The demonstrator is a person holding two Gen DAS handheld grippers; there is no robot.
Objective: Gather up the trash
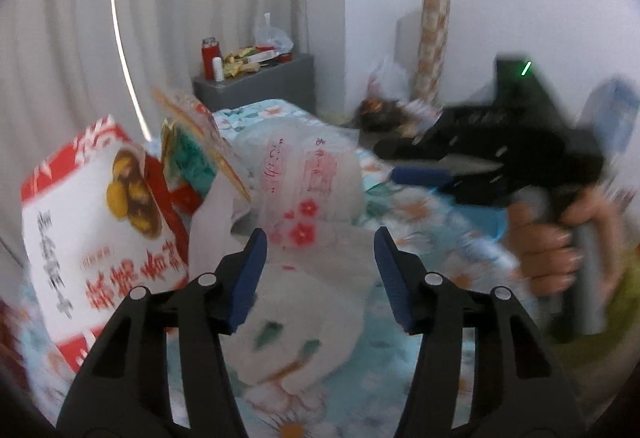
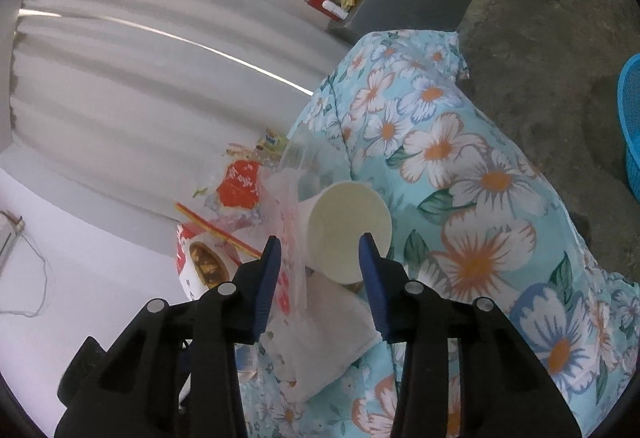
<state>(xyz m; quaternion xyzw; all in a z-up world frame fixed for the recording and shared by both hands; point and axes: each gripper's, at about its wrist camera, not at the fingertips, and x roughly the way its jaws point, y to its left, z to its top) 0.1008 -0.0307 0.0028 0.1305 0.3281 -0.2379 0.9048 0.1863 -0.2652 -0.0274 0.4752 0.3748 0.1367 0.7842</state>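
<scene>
1. Left view: the left gripper (image 1: 320,278) hangs spread and empty over the bag (image 1: 304,190) beside the box (image 1: 100,222) (blurred).
2. Right view: the right gripper (image 2: 320,278), released, frames the tipped cup (image 2: 348,226) on the quilt (image 2: 480,166); straddle its rim squarely, then squeeze gently.

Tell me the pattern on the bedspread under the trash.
Light blue bedspread with large white, orange-centred flowers and green leaves; clearest in the right wrist view.

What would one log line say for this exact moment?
left gripper: open, empty | right gripper: open, over white paper cup lying on floral bedspread | clear printed plastic bag beside cup
</scene>
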